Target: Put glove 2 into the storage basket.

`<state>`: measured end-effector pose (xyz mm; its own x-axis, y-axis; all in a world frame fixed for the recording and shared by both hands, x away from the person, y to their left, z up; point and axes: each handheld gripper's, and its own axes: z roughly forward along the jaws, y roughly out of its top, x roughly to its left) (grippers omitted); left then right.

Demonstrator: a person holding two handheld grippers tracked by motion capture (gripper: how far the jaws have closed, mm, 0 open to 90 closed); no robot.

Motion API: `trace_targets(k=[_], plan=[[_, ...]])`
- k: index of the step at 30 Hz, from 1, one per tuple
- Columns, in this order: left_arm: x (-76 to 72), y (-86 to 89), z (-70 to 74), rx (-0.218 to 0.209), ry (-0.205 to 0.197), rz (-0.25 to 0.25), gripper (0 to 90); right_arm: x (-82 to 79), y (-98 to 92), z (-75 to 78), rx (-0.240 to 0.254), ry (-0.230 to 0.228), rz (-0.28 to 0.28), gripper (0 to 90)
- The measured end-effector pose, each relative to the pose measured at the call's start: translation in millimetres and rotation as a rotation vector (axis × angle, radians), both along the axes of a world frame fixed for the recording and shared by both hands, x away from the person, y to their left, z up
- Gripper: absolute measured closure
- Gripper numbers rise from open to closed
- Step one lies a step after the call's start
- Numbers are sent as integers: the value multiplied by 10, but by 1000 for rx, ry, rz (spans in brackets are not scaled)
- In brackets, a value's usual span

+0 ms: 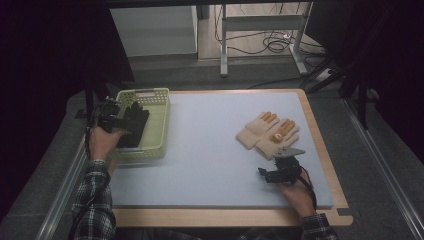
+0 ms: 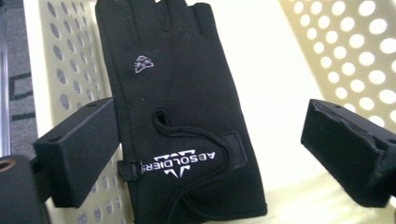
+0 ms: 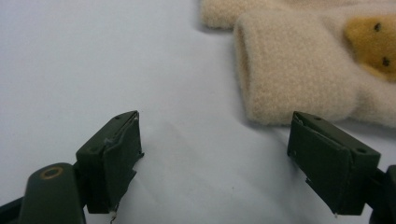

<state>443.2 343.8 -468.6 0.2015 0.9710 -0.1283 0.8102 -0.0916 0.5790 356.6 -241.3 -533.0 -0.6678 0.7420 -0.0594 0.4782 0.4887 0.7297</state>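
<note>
A black glove (image 2: 187, 107) with white lettering lies in a pale yellow perforated basket (image 1: 150, 93), leaning against its left wall; from above the black glove (image 1: 135, 120) rests on the basket's left side. My left gripper (image 2: 212, 154) is open, jaws wide on either side of the glove's cuff, pads not pressing. From above, the left gripper (image 1: 119, 121) reaches over the basket's left rim. A pair of cream fleece gloves (image 1: 267, 132) with orange fingertips lies at the right. My right gripper (image 3: 215, 158) is open and empty, just short of the cream gloves' cuffs (image 3: 299, 70). The right gripper (image 1: 278, 162) hovers near them.
A pale blue-grey mat (image 1: 210, 150) covers the wooden table, whose edge (image 1: 320, 145) runs close to the right of the cream gloves. The basket wall (image 2: 355, 51) rises on both sides of my left jaws. A desk frame and cables (image 1: 270, 42) stand beyond the table.
</note>
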Motion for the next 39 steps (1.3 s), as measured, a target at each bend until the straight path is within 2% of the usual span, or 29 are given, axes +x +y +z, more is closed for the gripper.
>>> trace_targets(k=[8,14,24,30,39], plan=[[-191,-153,125,-41,-93,-82,21,0,0,0,0,1,0,170],[-339,-346,205,-40,-155,-162,12,0,-1,2,-2,2,0,170],[-586,-691,262,-31,-207,-288,13,-3,0,3,-3,2,-2,169],[-753,-904,282,-61,-250,-355,13,-4,0,3,-4,2,-3,169],[-1034,-1310,199,-89,-318,-460,14,-5,1,3,-5,0,-1,169]])
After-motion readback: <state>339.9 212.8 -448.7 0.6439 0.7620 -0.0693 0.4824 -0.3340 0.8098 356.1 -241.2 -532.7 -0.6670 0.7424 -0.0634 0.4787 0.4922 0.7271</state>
